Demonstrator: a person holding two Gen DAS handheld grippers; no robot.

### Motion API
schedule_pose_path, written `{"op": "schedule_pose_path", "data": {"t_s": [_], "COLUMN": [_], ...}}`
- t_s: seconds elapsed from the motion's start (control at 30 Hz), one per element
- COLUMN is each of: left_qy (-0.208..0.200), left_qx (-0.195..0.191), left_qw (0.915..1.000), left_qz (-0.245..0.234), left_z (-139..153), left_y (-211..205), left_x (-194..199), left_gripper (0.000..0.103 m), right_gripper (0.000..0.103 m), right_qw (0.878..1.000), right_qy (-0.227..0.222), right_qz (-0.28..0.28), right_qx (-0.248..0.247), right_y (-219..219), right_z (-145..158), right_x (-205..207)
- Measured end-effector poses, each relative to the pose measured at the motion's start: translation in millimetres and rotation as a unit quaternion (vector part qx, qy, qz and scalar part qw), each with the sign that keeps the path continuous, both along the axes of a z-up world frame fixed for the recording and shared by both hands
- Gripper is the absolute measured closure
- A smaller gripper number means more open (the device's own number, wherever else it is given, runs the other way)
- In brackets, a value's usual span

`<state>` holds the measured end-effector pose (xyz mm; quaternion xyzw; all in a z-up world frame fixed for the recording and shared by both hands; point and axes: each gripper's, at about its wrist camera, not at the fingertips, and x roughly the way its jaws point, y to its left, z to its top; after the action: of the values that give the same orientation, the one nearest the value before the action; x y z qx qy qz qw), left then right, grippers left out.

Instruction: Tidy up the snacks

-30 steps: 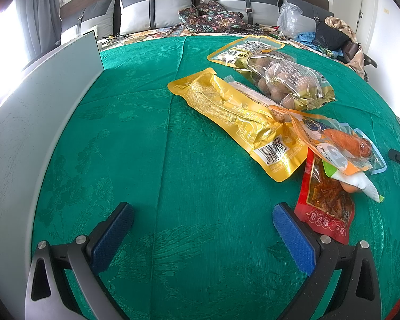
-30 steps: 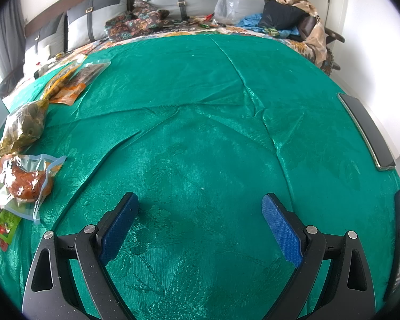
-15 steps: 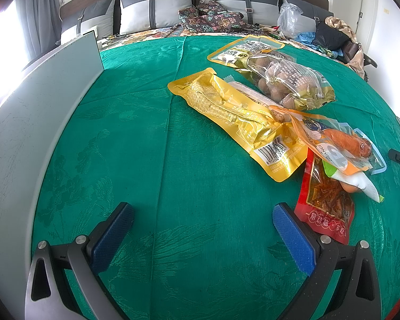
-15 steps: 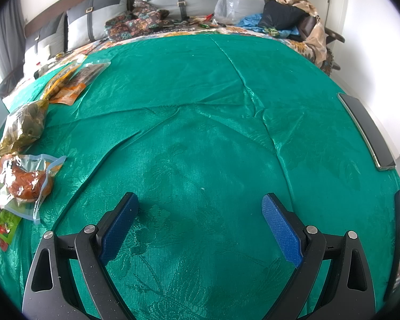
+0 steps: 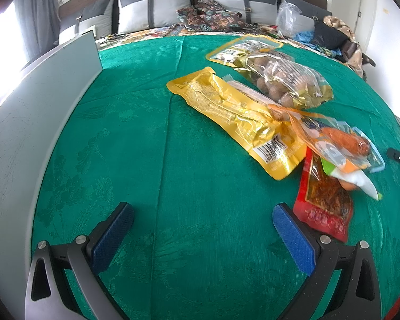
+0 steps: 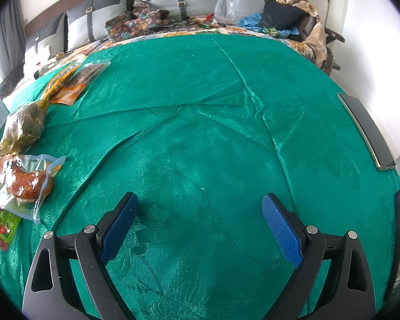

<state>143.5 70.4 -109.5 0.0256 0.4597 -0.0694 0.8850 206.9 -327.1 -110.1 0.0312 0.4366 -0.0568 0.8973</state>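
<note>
Nothing's really shifting since a second ago: you're still hovering both grippers over the green cloth (image 6: 200,85), left gripper (image 5: 202,218) and right gripper (image 6: 200,208) spread wide, gripping nothing. Task's barely starting, I'd say. Snacks are still sitting in an overlapping heap on the right of the left view: yellow pouch (image 5: 234,114), nut bag (image 5: 285,80), sausage pack (image 5: 341,144), red packet (image 5: 325,200) nearest. Grey board (image 5: 40,112) is standing far left; phone (image 6: 365,130) is lying right.

Left view: bare green cloth (image 5: 136,138) runs open from near to far centre; grey panel (image 5: 40,101) walls the left, snack packets (image 5: 253,117) crowd the right. Right view: cloth centre open, packets at left edge, two phones (image 6: 366,130) along the right.
</note>
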Motion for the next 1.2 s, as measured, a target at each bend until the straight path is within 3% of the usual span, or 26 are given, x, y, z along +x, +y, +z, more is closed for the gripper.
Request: {"op": "schedule_pose_path", "data": {"t_s": [0.1,0.27,0.37,0.5,0.63,0.7,0.83,0.97,1.1,1.2], "left_qy": [0.023,0.016,0.025,0.079,0.122,0.097,0.093,0.110,0.125,0.118], "left_qx": [-0.005,-0.097,-0.093,-0.146,-0.097,-0.075,-0.082,-0.086,-0.100,-0.082], "left_qw": [0.9997,0.9951,0.9948,0.9827,0.9782,0.9824,0.9816,0.9819,0.9794,0.9848], "left_qz": [-0.005,0.003,0.030,0.082,0.137,0.141,0.145,0.128,0.123,0.098], "left_z": [4,30,45,42,13,15,14,12,13,12], "left_y": [7,21,17,13,4,6,39,55,39,13], "left_x": [-5,-8,29,89,116,108,85,87,92,98], "left_gripper": [0.000,0.000,0.001,0.002,0.007,0.005,0.004,0.004,0.004,0.002], "right_gripper": [0.007,0.007,0.007,0.007,0.007,0.007,0.007,0.007,0.007,0.007], "right_qw": [1.000,1.000,1.000,1.000,1.000,1.000,1.000,1.000,1.000,1.000], "right_qy": [0.000,0.000,0.000,0.000,0.000,0.000,0.000,0.000,0.000,0.000], "right_qz": [0.000,0.000,-0.001,-0.001,-0.001,-0.001,-0.001,-0.001,-0.001,-0.001], "right_qx": [-0.001,-0.001,-0.001,-0.001,-0.001,-0.001,-0.001,-0.001,-0.001,-0.001], "right_y": [0,0,0,1,0,0,1,1,1,1], "right_z": [0,0,0,0,0,0,0,0,0,0], "right_x": [0,0,0,0,1,1,1,1,1,1]}}
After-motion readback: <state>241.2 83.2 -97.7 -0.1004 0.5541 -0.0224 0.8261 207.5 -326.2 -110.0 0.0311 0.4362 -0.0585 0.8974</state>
